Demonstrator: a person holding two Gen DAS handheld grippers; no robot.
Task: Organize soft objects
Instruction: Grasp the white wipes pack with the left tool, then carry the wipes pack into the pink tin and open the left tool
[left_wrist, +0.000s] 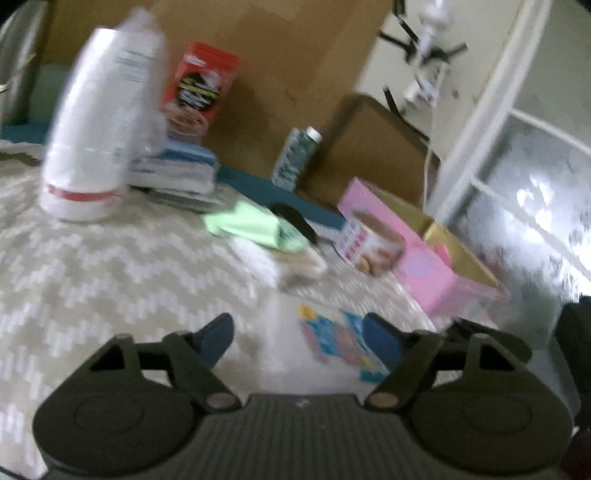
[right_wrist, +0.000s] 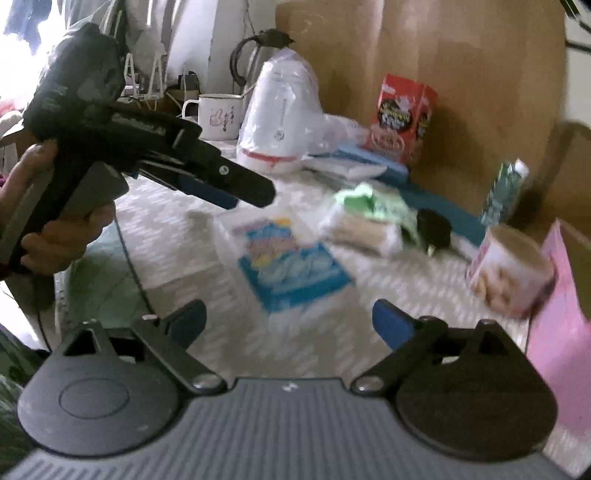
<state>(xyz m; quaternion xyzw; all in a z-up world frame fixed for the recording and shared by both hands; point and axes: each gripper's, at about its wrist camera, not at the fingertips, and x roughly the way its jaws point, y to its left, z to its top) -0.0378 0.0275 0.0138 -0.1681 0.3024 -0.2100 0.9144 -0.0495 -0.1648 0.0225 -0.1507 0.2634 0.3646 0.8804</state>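
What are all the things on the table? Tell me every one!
tablecloth: one, white and beige zigzag, under everything
blue packet: one, blue with colourful print, lying flat in the middle
green cloth: one, light green, on a white folded bundle behind the packet
white wrapped appliance: one, white with red band, at the back
red box: one, red, upright against the cardboard
round tin: one, pink and cream, on its side by a pink box
mug: one, white, far back
kettle: one, dark, behind the mug
left gripper: one, black, held by a hand, nothing held
right gripper: one, black with blue pads, open
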